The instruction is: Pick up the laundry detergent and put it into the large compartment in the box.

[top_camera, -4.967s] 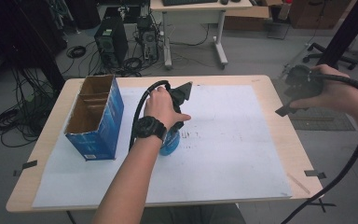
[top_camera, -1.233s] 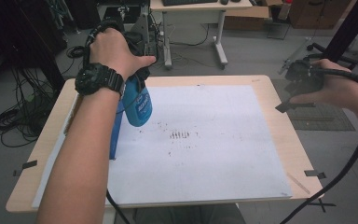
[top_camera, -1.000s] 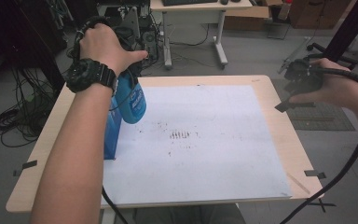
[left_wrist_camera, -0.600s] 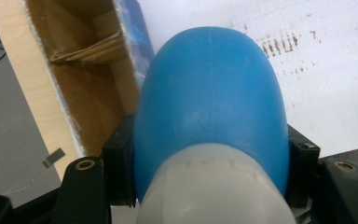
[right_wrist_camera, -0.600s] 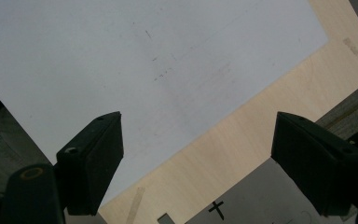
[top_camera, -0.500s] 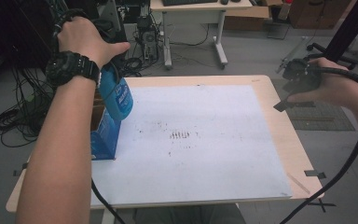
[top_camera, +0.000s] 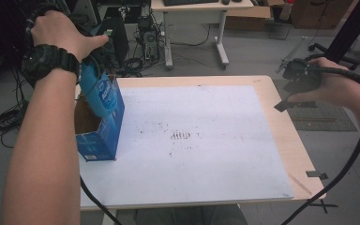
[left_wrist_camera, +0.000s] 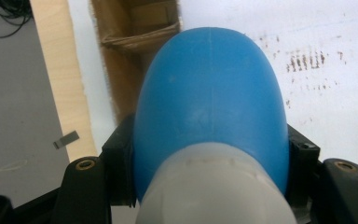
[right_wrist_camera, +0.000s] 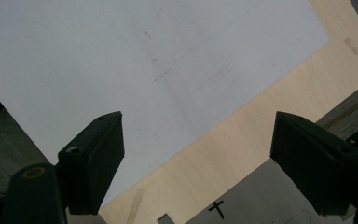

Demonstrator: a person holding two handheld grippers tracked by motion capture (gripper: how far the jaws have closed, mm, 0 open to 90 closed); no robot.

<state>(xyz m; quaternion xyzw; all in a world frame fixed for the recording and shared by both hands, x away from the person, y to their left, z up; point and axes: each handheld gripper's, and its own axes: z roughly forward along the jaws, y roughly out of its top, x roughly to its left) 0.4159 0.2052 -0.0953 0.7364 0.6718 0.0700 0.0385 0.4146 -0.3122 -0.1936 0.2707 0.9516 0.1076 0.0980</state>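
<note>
A blue bottle (top_camera: 101,96) with a pale neck hangs in the air over the open top of a blue cardboard box (top_camera: 102,139) at the table's left. My left gripper (top_camera: 93,77), mostly hidden under the hand, is shut on it. In the left gripper view the bottle (left_wrist_camera: 209,88) sits between both jaws, bottom pointing away, with the box's brown inside (left_wrist_camera: 137,32) beyond. My right gripper (top_camera: 285,86) is held above the table's right edge, open; nothing lies between its jaws in the right gripper view (right_wrist_camera: 196,154).
A white sheet (top_camera: 201,140) with small dark marks covers most of the wooden table (top_camera: 283,140). A black cable (top_camera: 91,197) trails off the front edge. Desks, computers and cables stand on the floor behind.
The left hand has carried the bottle leftward and slightly up, from beside the box to over its opening. The right hand has stayed put.
</note>
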